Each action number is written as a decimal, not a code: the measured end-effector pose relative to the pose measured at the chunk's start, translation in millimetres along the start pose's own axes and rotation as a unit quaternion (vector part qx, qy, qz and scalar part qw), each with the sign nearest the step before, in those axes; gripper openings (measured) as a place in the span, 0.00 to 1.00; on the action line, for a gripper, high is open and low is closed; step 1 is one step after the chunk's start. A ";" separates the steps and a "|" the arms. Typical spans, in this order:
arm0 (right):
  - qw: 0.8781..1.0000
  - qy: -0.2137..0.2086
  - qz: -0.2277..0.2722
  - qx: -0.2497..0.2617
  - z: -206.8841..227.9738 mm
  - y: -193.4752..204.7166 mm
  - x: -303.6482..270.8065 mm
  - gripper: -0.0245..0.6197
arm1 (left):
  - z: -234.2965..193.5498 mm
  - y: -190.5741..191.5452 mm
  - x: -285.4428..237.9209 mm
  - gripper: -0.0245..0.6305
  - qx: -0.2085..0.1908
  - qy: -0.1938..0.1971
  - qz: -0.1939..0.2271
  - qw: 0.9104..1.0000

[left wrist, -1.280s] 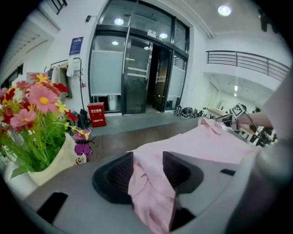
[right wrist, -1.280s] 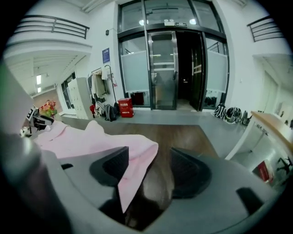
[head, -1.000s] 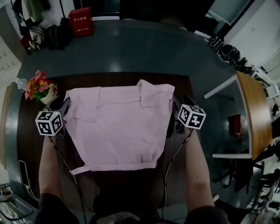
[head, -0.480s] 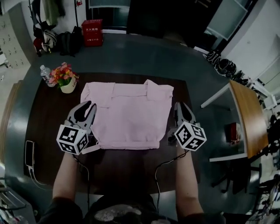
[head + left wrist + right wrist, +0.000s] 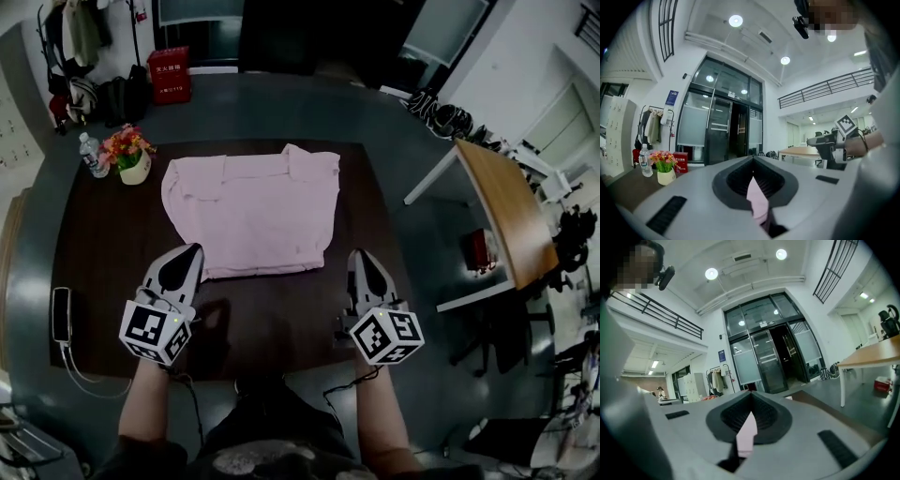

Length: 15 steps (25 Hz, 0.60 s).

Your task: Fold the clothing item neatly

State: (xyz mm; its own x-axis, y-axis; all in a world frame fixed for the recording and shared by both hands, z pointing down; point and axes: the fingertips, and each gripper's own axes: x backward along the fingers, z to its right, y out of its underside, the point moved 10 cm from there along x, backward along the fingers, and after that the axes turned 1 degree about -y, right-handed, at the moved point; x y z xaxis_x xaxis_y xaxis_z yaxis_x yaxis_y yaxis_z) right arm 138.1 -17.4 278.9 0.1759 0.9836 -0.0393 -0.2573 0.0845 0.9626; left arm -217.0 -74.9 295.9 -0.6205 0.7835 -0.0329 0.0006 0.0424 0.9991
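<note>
Currently your left gripper (image 5: 186, 255) and right gripper (image 5: 362, 257) have just closed, jaws together, no cloth clamped. Folding appears complete; next, check the edges. Both grippers point level over the dark brown wooden table (image 5: 103, 253), near the folded pale pink fabric garment (image 5: 248, 211).

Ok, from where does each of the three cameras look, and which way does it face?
Head view: on the person's head, facing steeply down at the table with the garment; left gripper, right gripper and forearms show.
Left gripper view: on the left gripper, facing level along its just-closed jaws to the glass doors; the right gripper shows at right.
Right gripper view: on the right gripper, level along its just-closed jaws to the same doors.
Shared: the flower pot, in head and left gripper views.
</note>
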 end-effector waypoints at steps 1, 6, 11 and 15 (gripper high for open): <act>1.000 -0.006 -0.004 -0.002 -0.4 3.8 10.6 0.03 | 9.8 4.2 8.0 0.05 0.006 0.002 0.002 1.000; 0.999 -0.030 -0.016 -0.009 0.6 23.7 58.0 0.03 | 76.2 44.6 47.7 0.05 0.051 0.013 -0.033 0.998; 0.997 -0.079 -0.009 0.002 -3.2 32.8 114.6 0.03 | 144.3 62.0 87.8 0.05 0.066 0.001 -0.050 0.997; 0.994 -0.108 -0.015 0.020 1.5 30.1 184.1 0.03 | 206.0 54.7 123.1 0.05 0.057 -0.014 -0.037 0.998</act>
State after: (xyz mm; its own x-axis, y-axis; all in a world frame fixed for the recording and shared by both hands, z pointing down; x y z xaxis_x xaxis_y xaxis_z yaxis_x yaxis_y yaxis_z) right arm 164.2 166.0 301.1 0.3835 0.9234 -0.0137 -0.2121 0.1025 0.9719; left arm -131.8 151.5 341.0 -0.5998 0.7928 -0.1078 0.0457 0.1685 0.9846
